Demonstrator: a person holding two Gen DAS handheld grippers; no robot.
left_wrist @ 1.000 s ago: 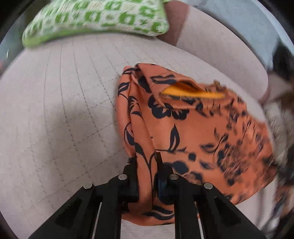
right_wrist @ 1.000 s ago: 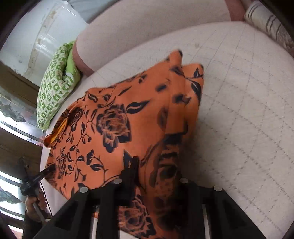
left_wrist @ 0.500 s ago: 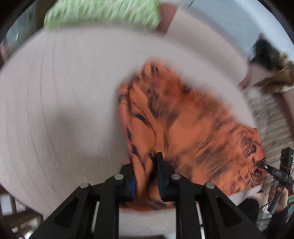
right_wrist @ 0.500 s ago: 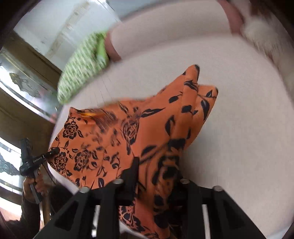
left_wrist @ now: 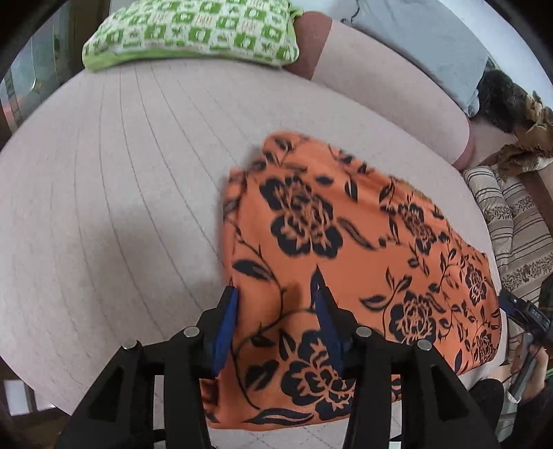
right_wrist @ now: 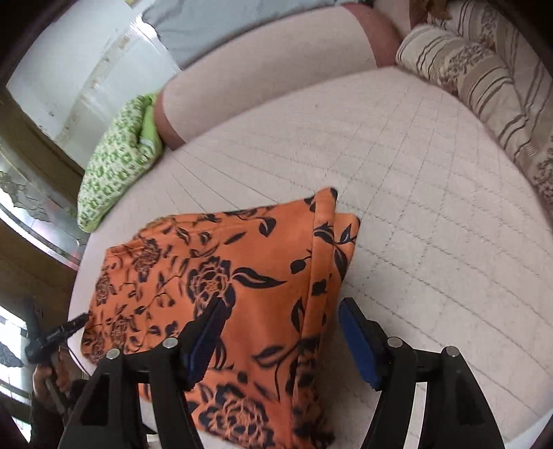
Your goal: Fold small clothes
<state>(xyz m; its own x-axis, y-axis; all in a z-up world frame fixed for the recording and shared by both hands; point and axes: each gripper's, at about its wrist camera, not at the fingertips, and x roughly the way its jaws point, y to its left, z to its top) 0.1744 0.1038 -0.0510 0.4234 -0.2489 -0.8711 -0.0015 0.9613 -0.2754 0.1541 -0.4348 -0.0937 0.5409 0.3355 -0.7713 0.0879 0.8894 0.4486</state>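
An orange garment with a black flower print (left_wrist: 345, 262) lies folded and flat on the quilted beige cushion (left_wrist: 121, 179). My left gripper (left_wrist: 276, 293) is open just over its near left edge, nothing between the blue pads. In the right wrist view the same garment (right_wrist: 224, 276) lies with a folded hem along its right side. My right gripper (right_wrist: 281, 311) is open and straddles that right edge without holding it. Part of the cloth's near edge hangs over the cushion's front.
A green checked pillow (left_wrist: 193, 31) lies at the back left, also in the right wrist view (right_wrist: 117, 162). A striped pillow (right_wrist: 484, 79) sits at the right. The sofa backrest (left_wrist: 387, 86) runs behind. The other hand-held gripper (right_wrist: 52, 338) shows at the lower left.
Both grippers were shut on the garment's edges and carried it over in a fold. Now both have opened and let go, and the cloth lies flat.
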